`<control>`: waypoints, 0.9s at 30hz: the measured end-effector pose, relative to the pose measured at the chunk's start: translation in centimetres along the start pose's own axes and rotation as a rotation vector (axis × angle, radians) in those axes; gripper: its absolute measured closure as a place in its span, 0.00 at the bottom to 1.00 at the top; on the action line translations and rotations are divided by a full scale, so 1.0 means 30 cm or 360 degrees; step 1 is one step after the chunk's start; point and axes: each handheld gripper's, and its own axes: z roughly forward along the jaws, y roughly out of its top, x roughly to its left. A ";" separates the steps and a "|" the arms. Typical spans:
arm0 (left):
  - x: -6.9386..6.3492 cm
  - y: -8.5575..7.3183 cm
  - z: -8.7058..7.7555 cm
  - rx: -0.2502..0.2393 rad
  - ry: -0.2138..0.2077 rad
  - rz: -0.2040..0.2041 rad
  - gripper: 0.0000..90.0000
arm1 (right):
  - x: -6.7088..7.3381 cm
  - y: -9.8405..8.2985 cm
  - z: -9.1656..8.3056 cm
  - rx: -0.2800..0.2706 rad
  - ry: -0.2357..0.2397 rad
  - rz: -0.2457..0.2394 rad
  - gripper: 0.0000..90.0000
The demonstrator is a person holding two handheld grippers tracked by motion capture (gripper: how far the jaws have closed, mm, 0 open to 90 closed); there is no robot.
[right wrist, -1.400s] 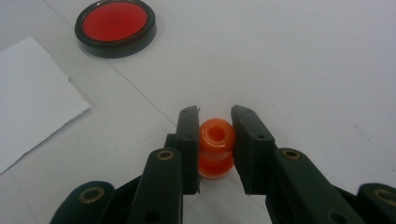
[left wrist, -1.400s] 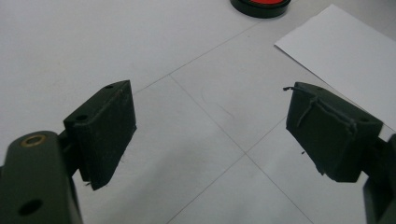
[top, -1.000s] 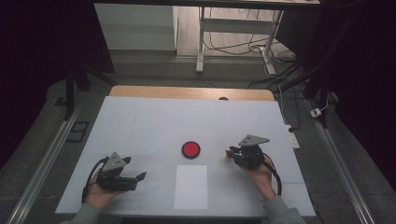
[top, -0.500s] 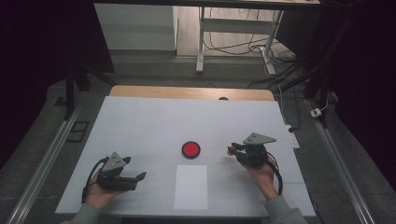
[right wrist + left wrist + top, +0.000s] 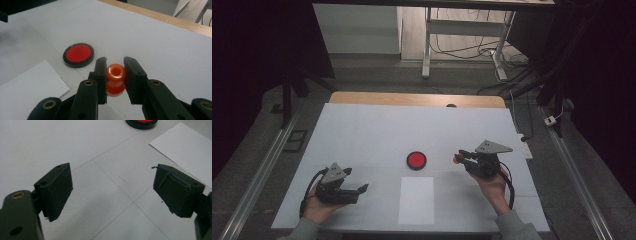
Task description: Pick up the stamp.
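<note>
My right gripper (image 5: pixel 115 65) is shut on a small orange-red spool-shaped piece (image 5: pixel 115 77), held just above the white table. In the high view that right gripper (image 5: pixel 460 157) sits right of a round red disc with a black rim (image 5: pixel 416 160), the orange piece (image 5: pixel 457 159) at its tip. The disc (image 5: pixel 78 55) lies left of the jaws in the right gripper view. My left gripper (image 5: pixel 361 189) rests at the table's lower left, open, with nothing between its pads (image 5: pixel 58 190). A white paper sheet (image 5: pixel 417 200) lies between the two hands.
The white table top (image 5: pixel 377 130) has a wooden strip (image 5: pixel 417 99) along its far edge. Beyond it stand a metal frame's legs and floor cables (image 5: pixel 462 47). A white power strip (image 5: pixel 523 145) hangs at the table's right edge.
The right gripper has lifted slightly and drifted right with the orange piece in its jaws. The left gripper has stayed put.
</note>
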 end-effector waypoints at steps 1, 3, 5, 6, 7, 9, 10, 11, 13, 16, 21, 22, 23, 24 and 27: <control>0.000 0.000 0.000 -0.0001 -0.0001 0.0001 0.18 | 0.001 0.002 -0.001 -0.0006 0.0003 0.0004 0.80; 0.001 0.000 0.000 -0.0002 -0.0001 0.0001 0.18 | 0.004 0.004 -0.003 -0.0016 0.0011 0.0010 0.80; 0.001 0.000 0.000 -0.0003 -0.0001 0.0001 0.18 | 0.007 0.007 -0.005 -0.0032 0.0021 0.0015 0.80; 0.001 0.000 0.000 -0.0003 -0.0002 0.0002 0.18 | 0.008 0.008 -0.005 -0.0037 0.0025 0.0017 0.80; 0.001 0.000 0.000 -0.0003 -0.0001 0.0001 0.18 | 0.010 0.009 -0.007 -0.0039 0.0025 0.0018 0.80; 0.001 0.000 0.000 -0.0003 -0.0002 0.0002 0.18 | 0.016 0.014 -0.008 -0.0053 0.0041 0.0015 0.80; 0.001 0.000 0.000 -0.0003 -0.0001 0.0002 0.18 | 0.020 0.016 -0.009 -0.0055 0.0045 0.0014 0.80; 0.001 0.000 0.000 -0.0002 0.0001 0.0003 0.18 | 0.020 0.016 -0.009 -0.0055 0.0045 0.0014 0.80; 0.001 0.000 0.001 -0.0001 0.0002 0.0003 0.18 | 0.029 0.022 -0.010 -0.0058 0.0057 0.0004 0.80; 0.000 0.000 0.000 0.0000 0.0002 0.0004 0.18 | 0.040 0.028 -0.009 -0.0065 0.0075 -0.0002 0.80; -0.001 0.000 0.001 0.0002 0.0004 0.0006 0.18 | 0.056 0.032 -0.003 -0.0080 0.0100 -0.0001 0.80; -0.001 0.000 0.001 0.0002 0.0004 0.0006 0.18 | 0.059 0.033 -0.003 -0.0073 0.0106 -0.0004 0.80; 0.000 0.000 0.001 0.0003 0.0003 0.0008 0.18 | 0.062 0.034 -0.001 -0.0079 0.0114 -0.0004 0.80; 0.000 0.000 0.002 0.0003 0.0004 0.0008 0.18 | 0.065 0.035 0.000 -0.0082 0.0116 0.0000 0.80; -0.001 0.000 0.002 0.0004 0.0003 0.0010 0.18 | 0.070 0.036 0.002 -0.0079 0.0125 -0.0006 0.80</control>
